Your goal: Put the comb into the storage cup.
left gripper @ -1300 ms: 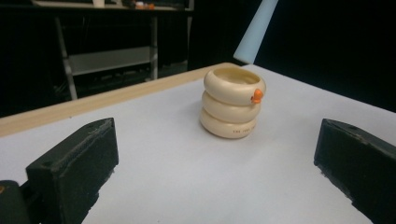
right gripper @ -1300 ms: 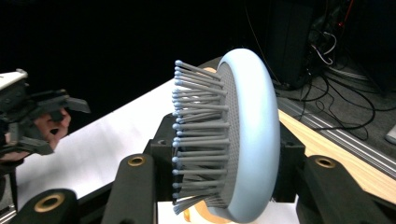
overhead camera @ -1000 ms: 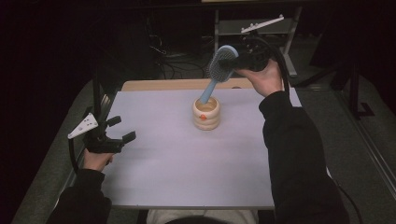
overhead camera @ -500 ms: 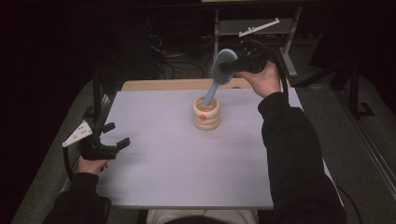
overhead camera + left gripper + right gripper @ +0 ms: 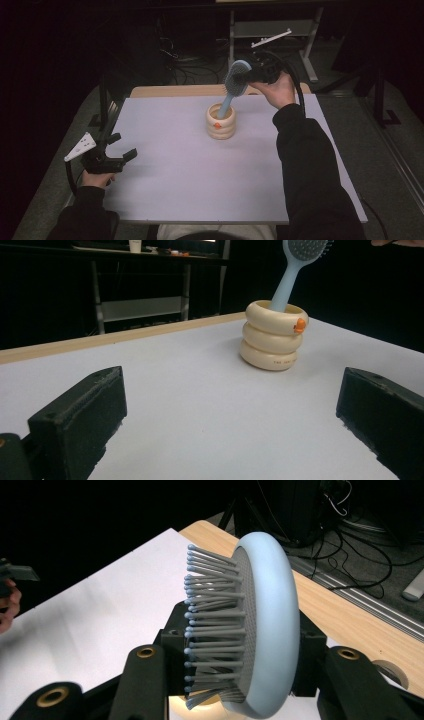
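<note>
A pale blue hairbrush stands tilted with its handle down inside a cream ringed holder at the back middle of the white table. My right gripper is shut on the brush head, bristles against one jaw. The holder carries a small orange mark and the brush handle rises from it. My left gripper hovers low over the table's left edge, open with nothing between its jaws.
A wooden strip runs along the table's far edge. Behind it are cables on the floor and a metal stand. The person's sleeves come in from the bottom right and bottom left.
The right gripper has lowered the brush, so its handle sits deeper in the holder. The left gripper has drifted slightly toward the table's near left edge.
</note>
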{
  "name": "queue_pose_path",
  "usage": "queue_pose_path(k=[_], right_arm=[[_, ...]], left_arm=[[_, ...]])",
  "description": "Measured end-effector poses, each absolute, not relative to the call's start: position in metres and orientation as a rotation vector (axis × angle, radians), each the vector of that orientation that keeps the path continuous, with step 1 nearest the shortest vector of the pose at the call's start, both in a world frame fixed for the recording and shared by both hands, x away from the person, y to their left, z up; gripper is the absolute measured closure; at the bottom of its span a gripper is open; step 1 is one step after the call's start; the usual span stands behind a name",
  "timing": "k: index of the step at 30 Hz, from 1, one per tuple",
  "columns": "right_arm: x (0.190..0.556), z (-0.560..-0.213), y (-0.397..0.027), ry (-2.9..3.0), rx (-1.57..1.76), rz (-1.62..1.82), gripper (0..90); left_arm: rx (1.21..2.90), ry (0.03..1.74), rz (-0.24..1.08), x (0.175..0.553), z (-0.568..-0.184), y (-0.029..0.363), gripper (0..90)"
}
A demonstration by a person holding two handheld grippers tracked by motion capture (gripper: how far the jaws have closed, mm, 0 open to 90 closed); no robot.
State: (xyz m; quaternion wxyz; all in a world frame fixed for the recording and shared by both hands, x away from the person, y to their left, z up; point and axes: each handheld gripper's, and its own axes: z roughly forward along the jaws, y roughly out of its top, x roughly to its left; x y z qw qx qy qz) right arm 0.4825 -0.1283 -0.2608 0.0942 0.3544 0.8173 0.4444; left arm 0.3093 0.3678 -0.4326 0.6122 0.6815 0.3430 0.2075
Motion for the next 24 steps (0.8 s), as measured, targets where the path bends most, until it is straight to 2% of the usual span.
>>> queue_pose_path(k=[24], right_arm=[[0.495,-0.302,-0.121,2.485,1.120,1.307,53.5]], left_arm=[[1.555,0.815,0.491,0.310,-0.436,0.371,0.0]])
